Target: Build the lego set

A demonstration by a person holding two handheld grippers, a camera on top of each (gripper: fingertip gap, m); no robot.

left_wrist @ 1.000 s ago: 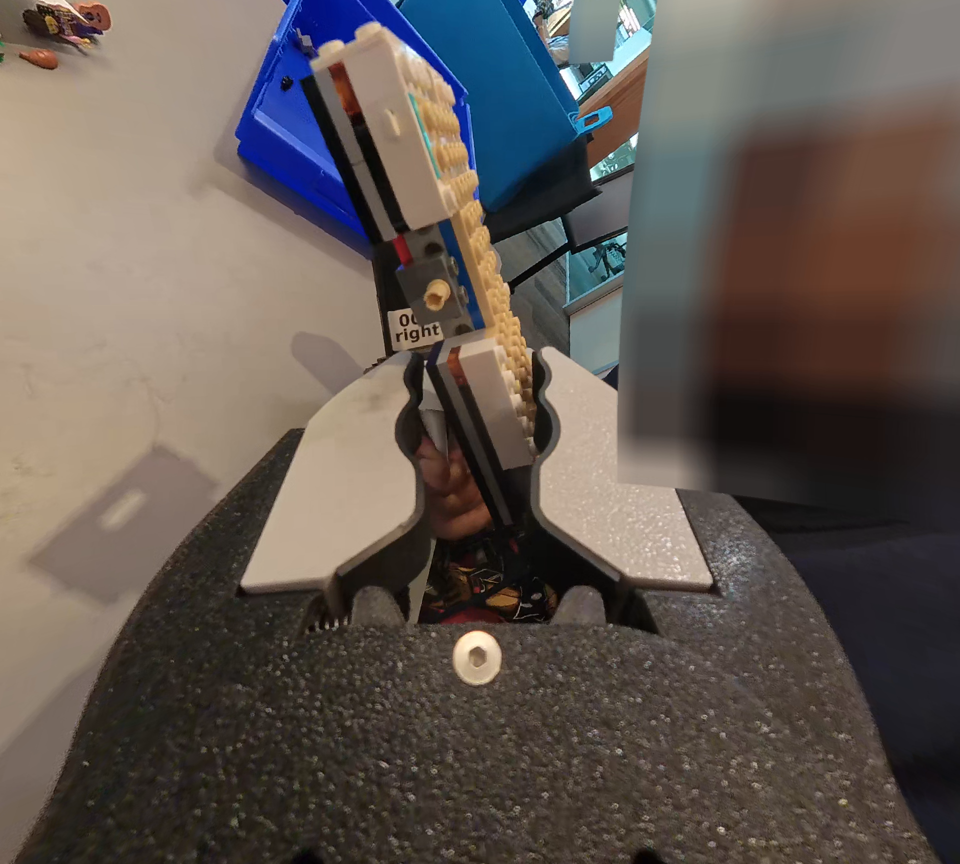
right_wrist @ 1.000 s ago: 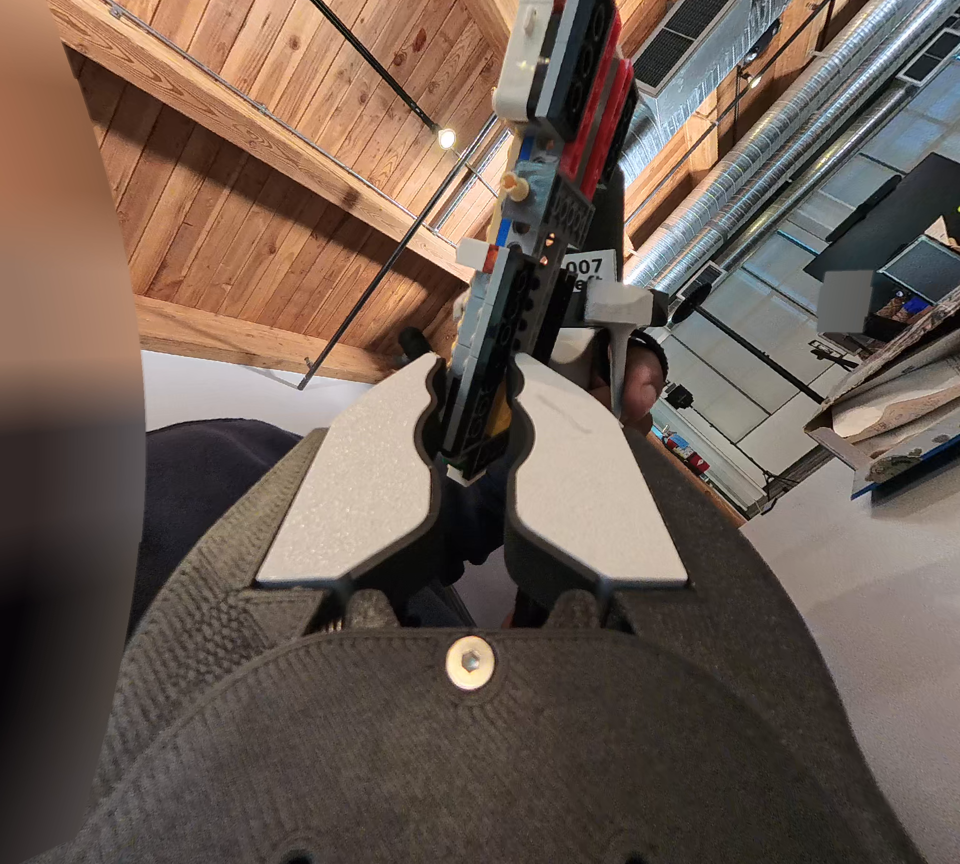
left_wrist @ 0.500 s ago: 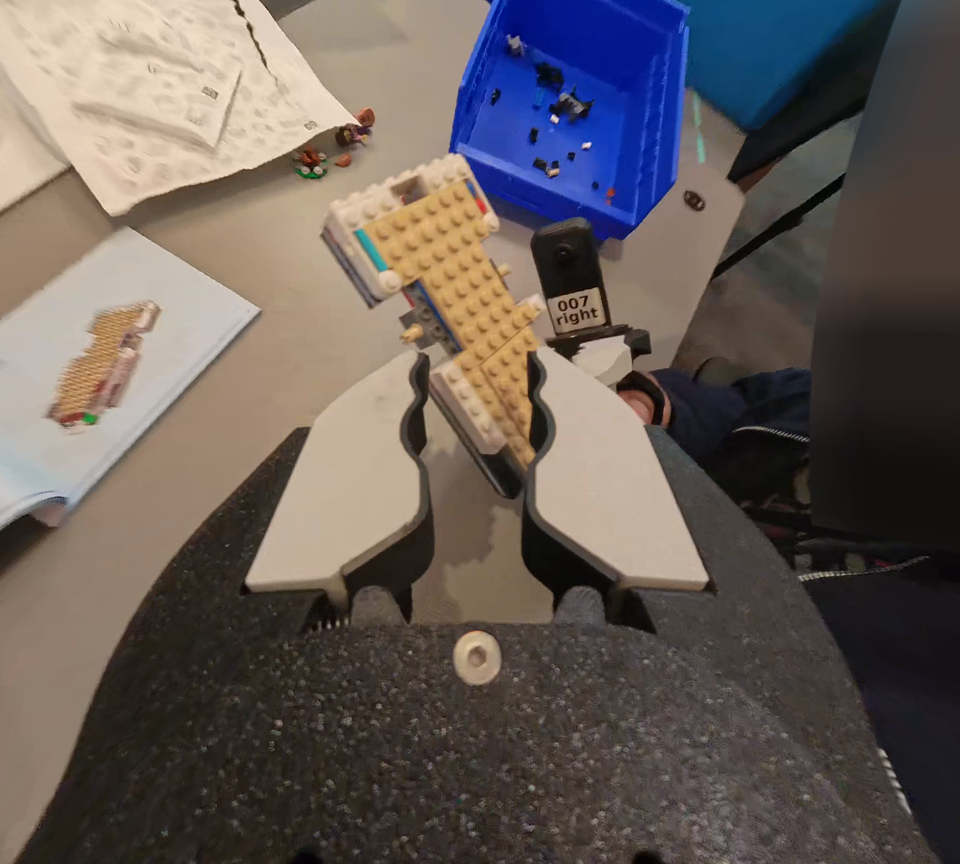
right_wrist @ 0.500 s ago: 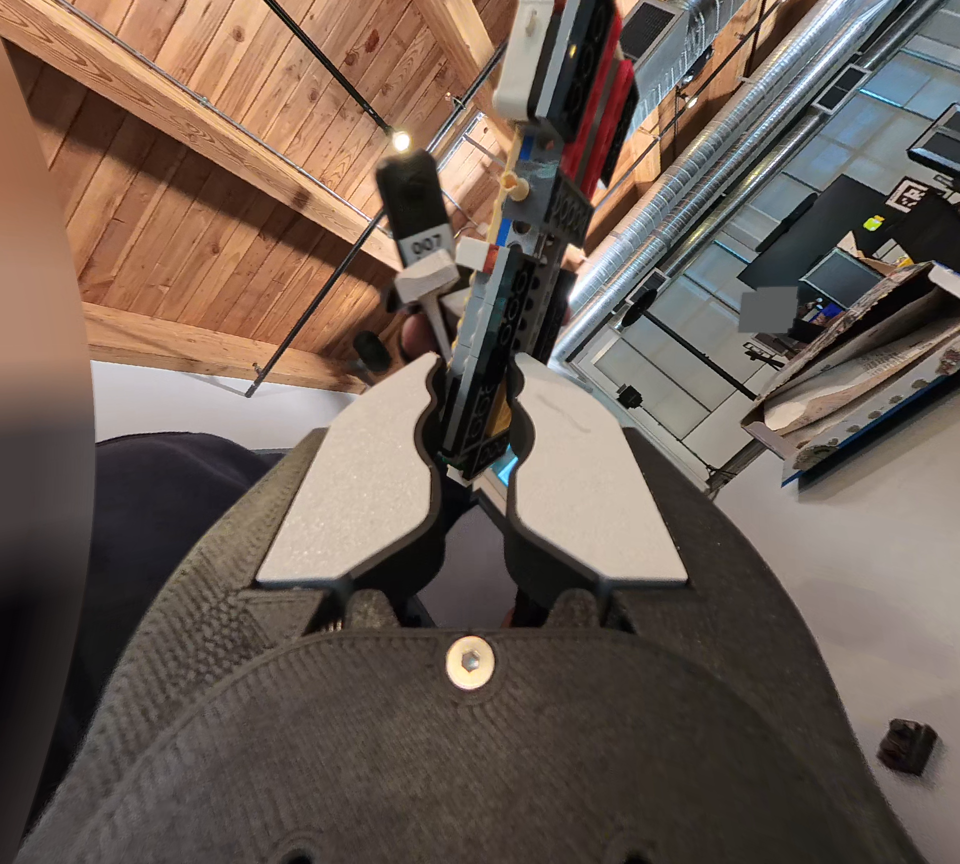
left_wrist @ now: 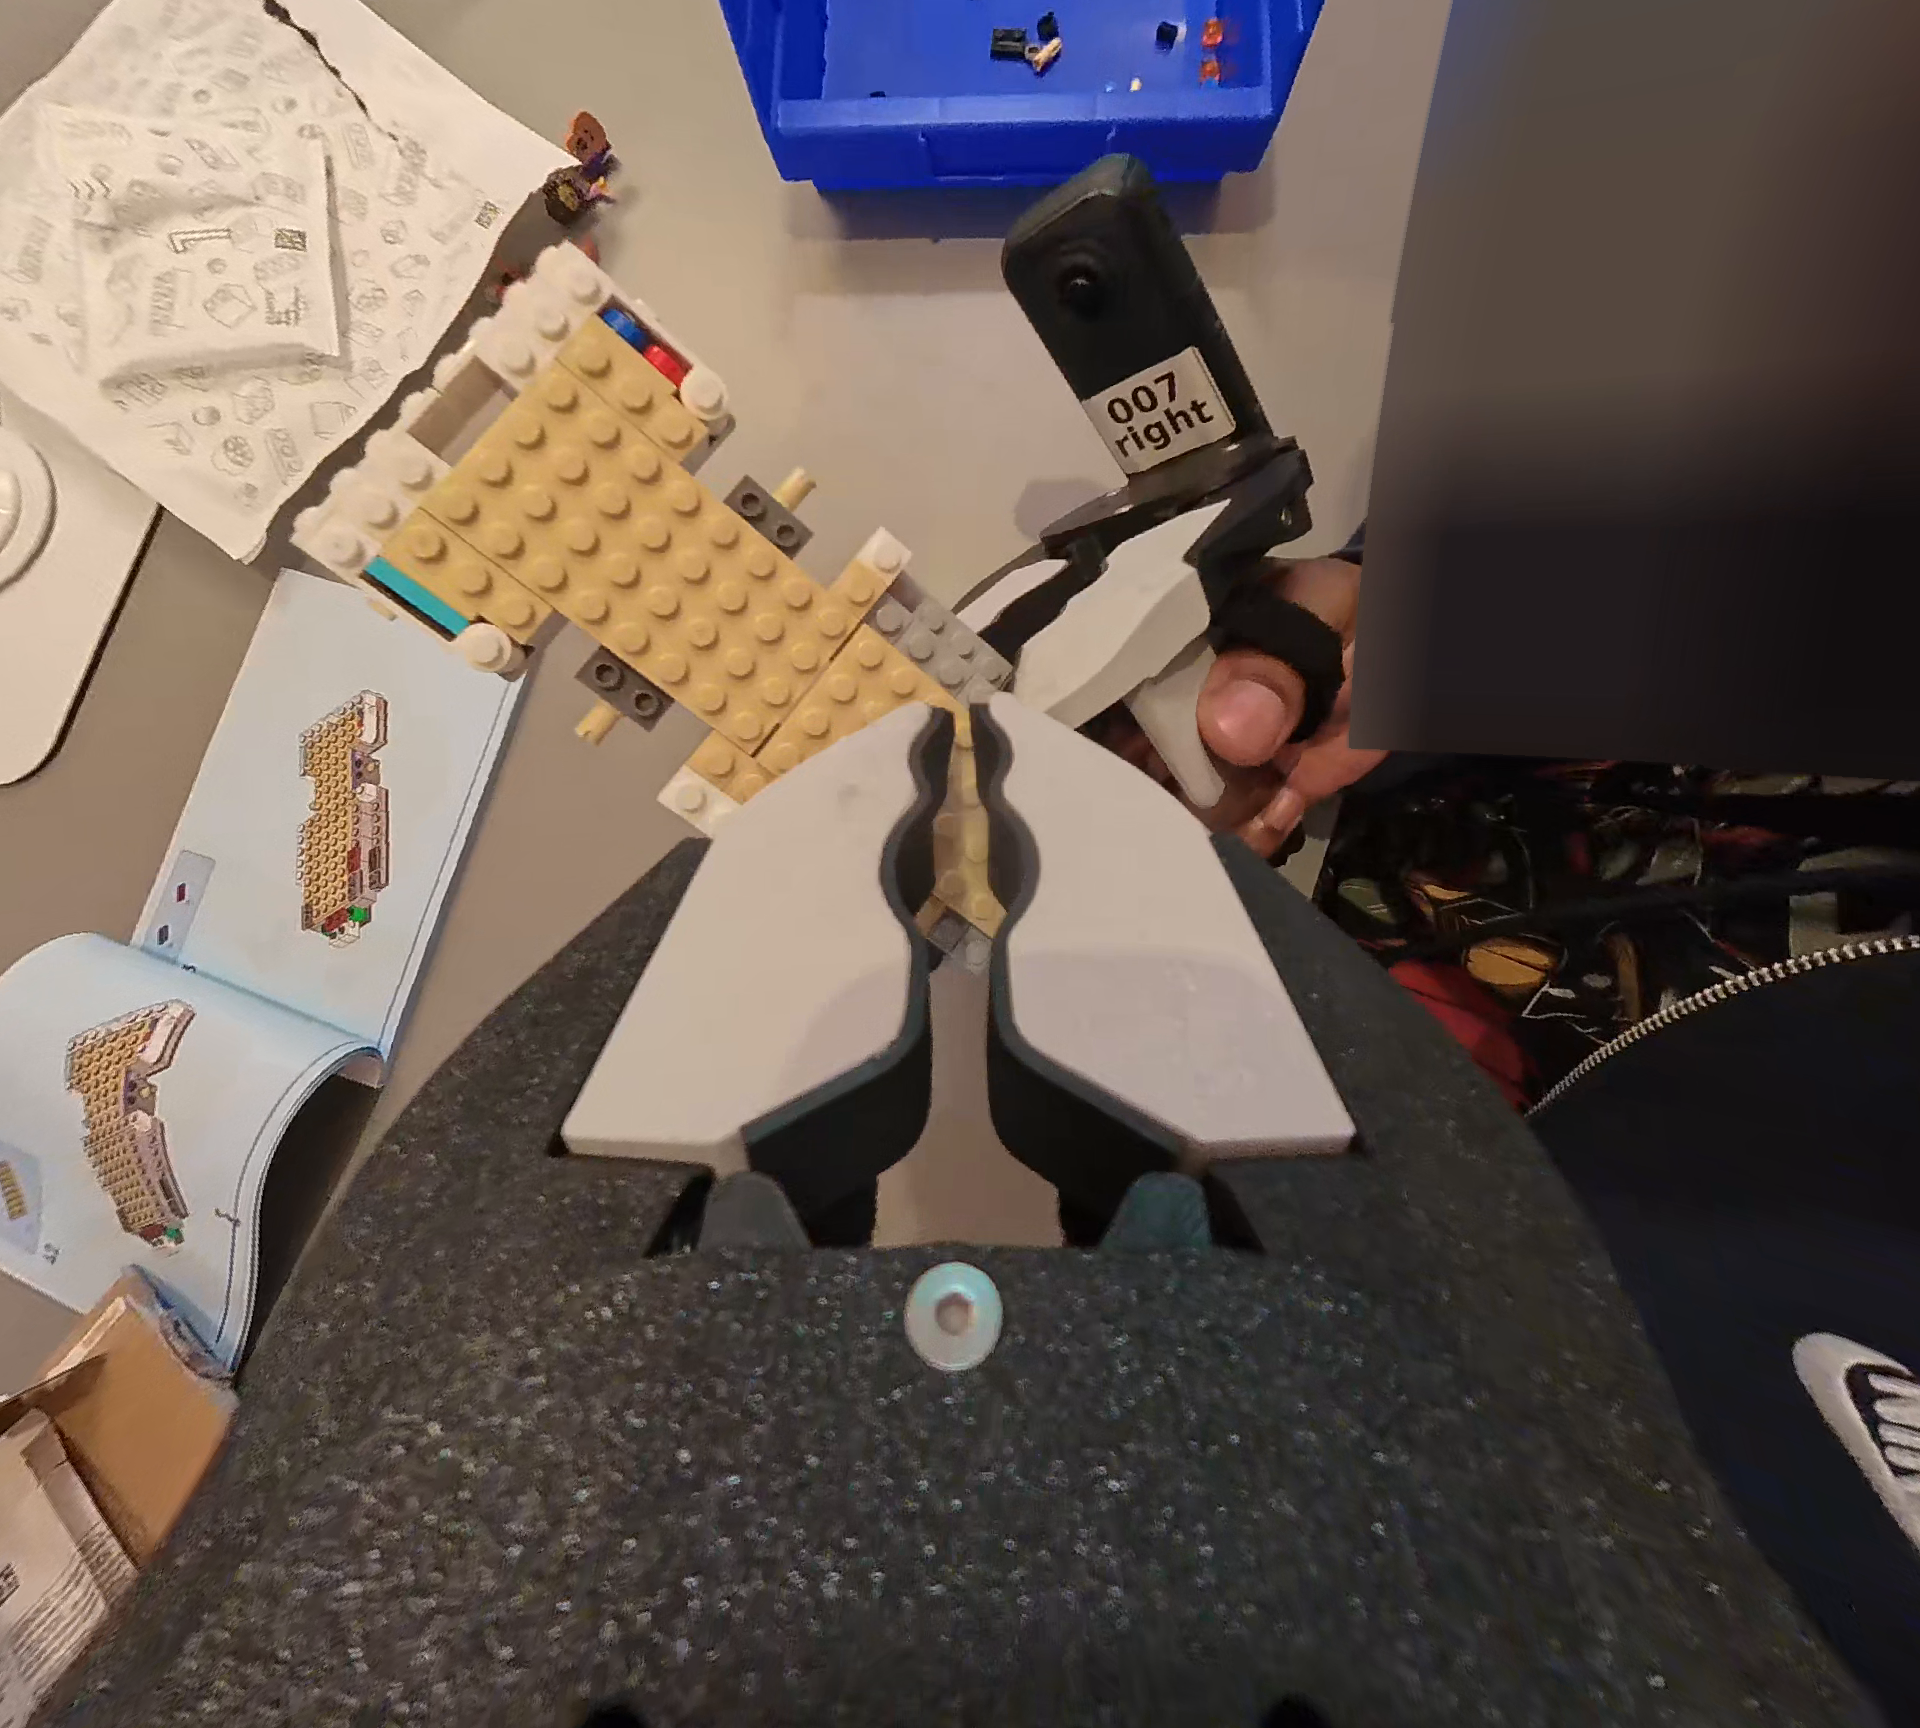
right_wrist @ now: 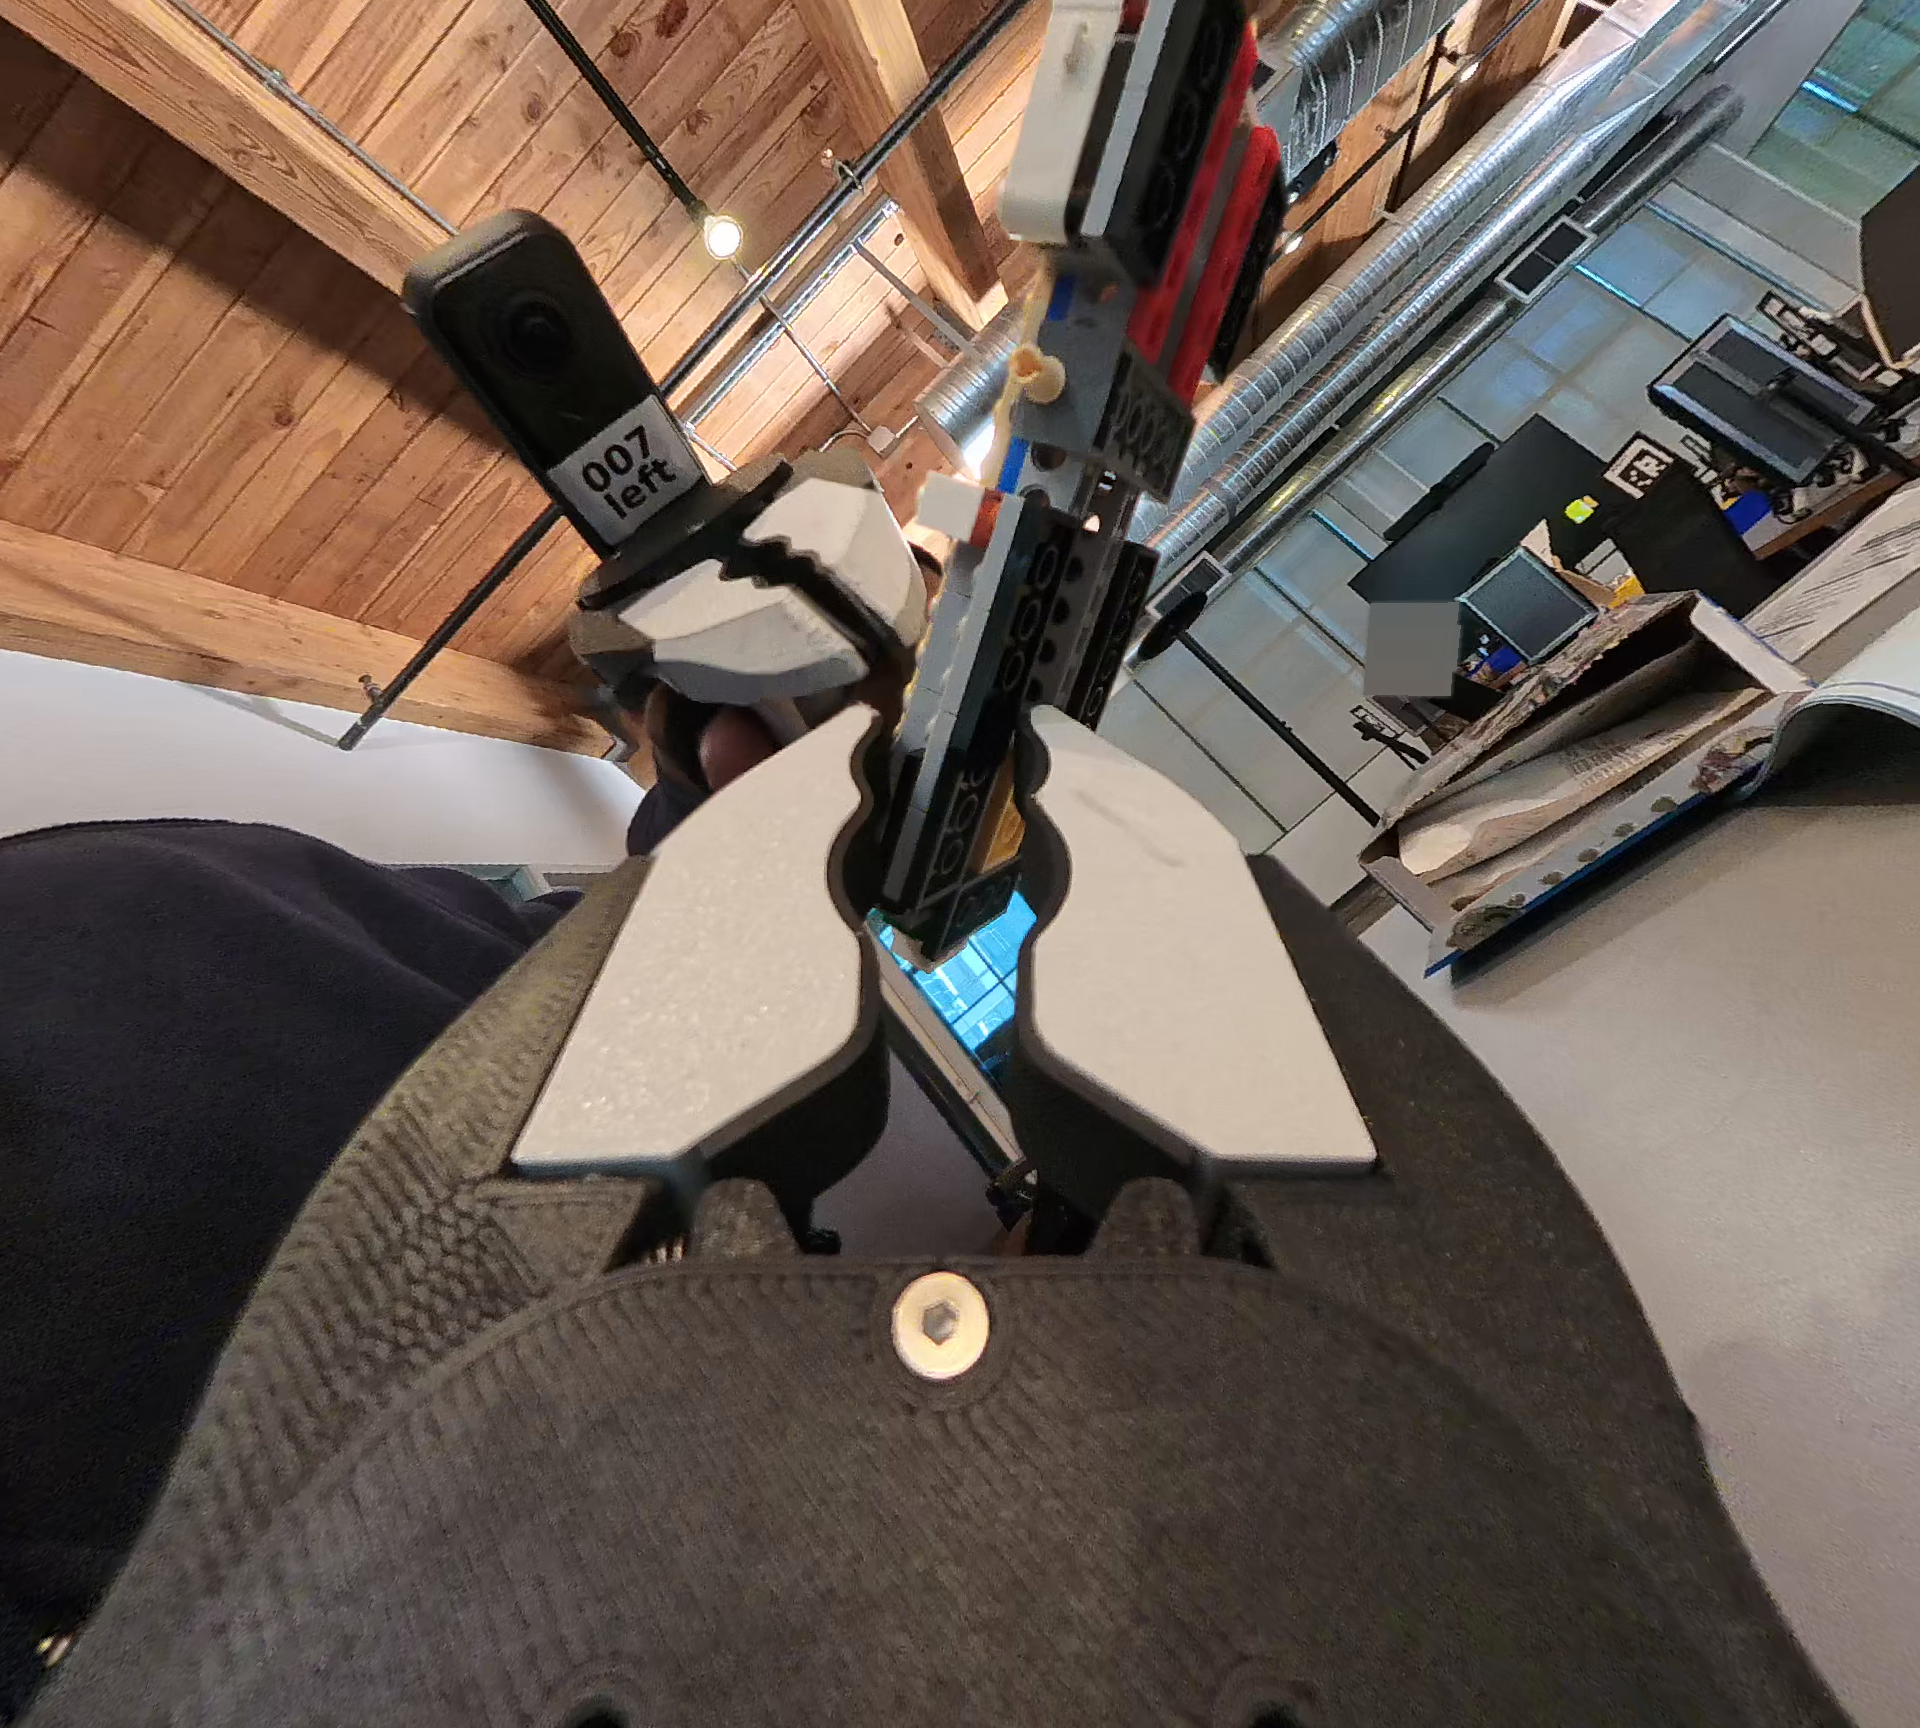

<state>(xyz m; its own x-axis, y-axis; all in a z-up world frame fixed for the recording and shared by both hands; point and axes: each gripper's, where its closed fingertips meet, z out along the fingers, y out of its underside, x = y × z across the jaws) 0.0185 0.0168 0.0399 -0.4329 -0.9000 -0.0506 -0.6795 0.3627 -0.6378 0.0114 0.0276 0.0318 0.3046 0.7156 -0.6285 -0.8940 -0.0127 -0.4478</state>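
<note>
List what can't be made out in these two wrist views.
- Left wrist view: the left claw is nearly shut over the brick model. Its own fingers hide whether the tips nip the tan edge.
- Left wrist view: the loose bits in the blue bin are too small to identify, and the top edge cuts off the bin.
- Right wrist view: the right claw clamps the model, whose studded face is turned away.

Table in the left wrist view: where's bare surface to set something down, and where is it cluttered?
Bare grey table lies between the blue bin, the brick model and the right gripper; a smaller strip runs between the torn paper bag and the bin. The left side is crowded: paper bag, open instruction booklet, cardboard box, small figure pieces.
</note>
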